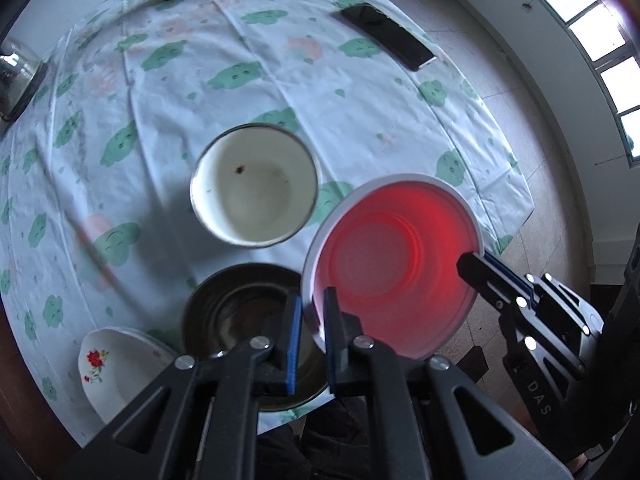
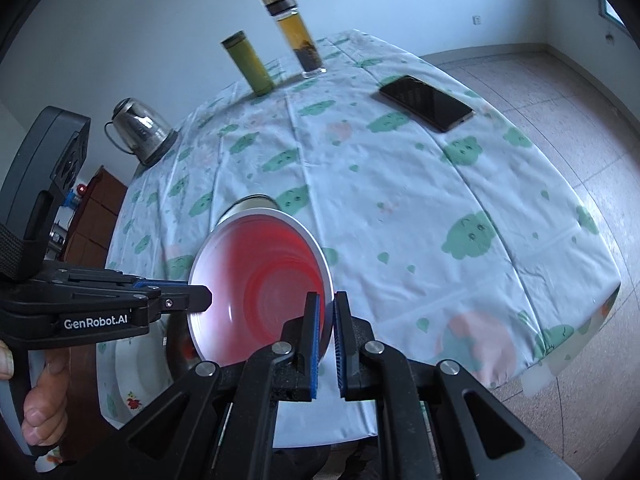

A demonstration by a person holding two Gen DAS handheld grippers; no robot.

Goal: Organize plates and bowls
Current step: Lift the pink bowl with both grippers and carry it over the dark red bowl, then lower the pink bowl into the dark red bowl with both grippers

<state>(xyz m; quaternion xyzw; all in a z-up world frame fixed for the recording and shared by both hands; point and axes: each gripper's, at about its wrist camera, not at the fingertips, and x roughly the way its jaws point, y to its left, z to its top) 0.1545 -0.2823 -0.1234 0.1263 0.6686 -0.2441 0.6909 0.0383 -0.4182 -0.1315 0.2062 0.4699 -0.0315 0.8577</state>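
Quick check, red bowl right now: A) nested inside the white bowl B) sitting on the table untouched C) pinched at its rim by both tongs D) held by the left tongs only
C: the left tongs clamp the red bowl's near rim and the right tongs clamp the opposite rim, with the bowl tilted above the tablecloth and apart from the white bowl.

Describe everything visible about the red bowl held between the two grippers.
The red bowl is round and deep, translucent red inside with a pale rim, apparently plastic, with faint concentric rings near its base. It looks empty. It is tilted and appears lifted clear of the tablecloth. The left gripper is shut on its near rim and the right gripper on the opposite rim. It hangs beside the white bowl and above the dark bowl.
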